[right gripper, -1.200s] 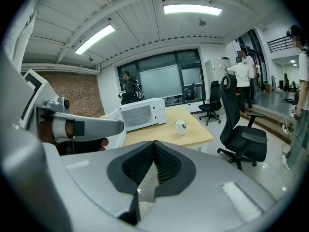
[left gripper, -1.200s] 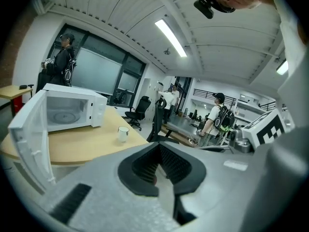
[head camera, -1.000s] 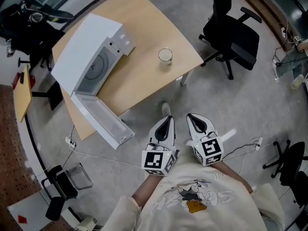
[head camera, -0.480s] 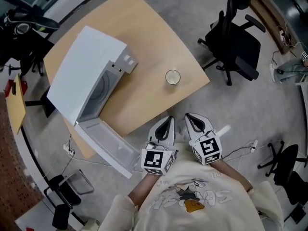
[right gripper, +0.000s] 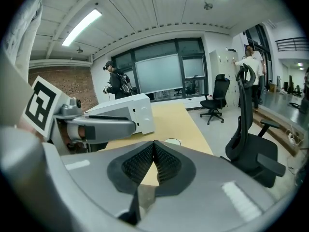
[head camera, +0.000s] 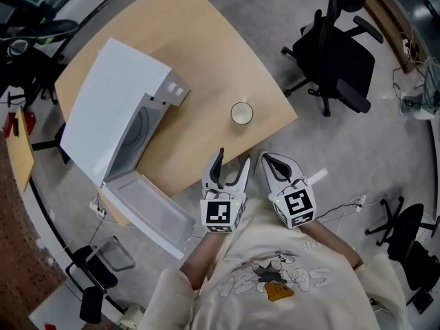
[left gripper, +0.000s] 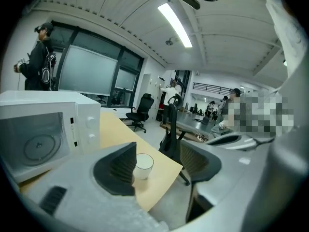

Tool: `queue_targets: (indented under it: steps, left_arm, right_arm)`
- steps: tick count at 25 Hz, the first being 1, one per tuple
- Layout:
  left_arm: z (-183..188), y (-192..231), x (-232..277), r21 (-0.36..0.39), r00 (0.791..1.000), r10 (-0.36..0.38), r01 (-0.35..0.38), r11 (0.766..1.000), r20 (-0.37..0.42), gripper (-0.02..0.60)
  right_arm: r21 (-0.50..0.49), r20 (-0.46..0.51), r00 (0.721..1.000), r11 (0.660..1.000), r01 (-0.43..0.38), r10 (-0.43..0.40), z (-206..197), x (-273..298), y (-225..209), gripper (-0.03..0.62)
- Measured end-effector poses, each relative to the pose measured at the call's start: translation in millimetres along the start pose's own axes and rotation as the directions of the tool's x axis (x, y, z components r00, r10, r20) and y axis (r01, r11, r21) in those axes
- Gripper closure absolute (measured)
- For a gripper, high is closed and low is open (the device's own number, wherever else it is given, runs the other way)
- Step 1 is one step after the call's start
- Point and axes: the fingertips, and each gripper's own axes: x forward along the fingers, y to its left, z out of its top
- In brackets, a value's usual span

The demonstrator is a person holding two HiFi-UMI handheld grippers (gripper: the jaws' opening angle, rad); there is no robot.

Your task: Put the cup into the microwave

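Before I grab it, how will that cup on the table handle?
The cup looks rigid and smooth-walled, so it may slip under a light grip. It stands upright, slightly taller than wide, so a sideways push could tip it. Whether it holds liquid is unclear.

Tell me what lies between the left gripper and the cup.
Head view: only bare table before the cup. Left gripper jaws have just been opening, empty.
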Motion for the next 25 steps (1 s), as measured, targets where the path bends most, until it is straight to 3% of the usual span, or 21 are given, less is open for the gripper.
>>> queue_targets:
  steps: [4, 8, 12, 18, 21, 25]
  left_arm:
    - [-17.9, 11.1, 33.7, 0.069, 0.999, 0.018, -0.020, 0.997, 0.028, 0.173]
    - [-49.4, 19.0, 72.3, 0.139, 1.000, 0.013, -0.012, 0.990, -0.008, 0.122]
    - [-69.7, 27.9, 109.2, 0.212, 0.999, 0.032, -0.029, 0.977, -0.010, 0.113]
    - [-95.2, 41.7, 152.3, 0.200, 0.998, 0.051, -0.044, 0.979, -0.030, 0.101]
    - [-103.7, 46.8, 169.7, 0.211, 0.998, 0.050, -0.041, 0.977, -0.038, 0.101]
    - [-109.7, 51.7, 182.2, 0.224, 0.998, 0.046, -0.036, 0.974, -0.040, 0.101]
  right_arm:
    - [-0.004, -0.019, 1.000, 1.000, -0.009, 0.009, -6.2, 1.8, -6.9, 0.588]
    - [0.003, -0.039, 0.999, 1.000, 0.001, -0.001, -11.0, 2.1, -11.9, 0.588]
    - [-0.018, -0.060, 0.998, 1.000, 0.009, -0.010, -18.0, 5.5, -22.8, 0.588]
    - [0.008, -0.070, 0.995, 0.998, 0.069, -0.068, -26.0, 6.4, -37.5, 0.588]
    - [-0.039, -0.022, 0.997, 0.996, 0.078, -0.079, -24.3, 12.4, -45.5, 0.588]
    - [0.009, -0.044, 0.994, 0.995, 0.098, -0.098, -31.6, 22.2, -48.8, 0.588]
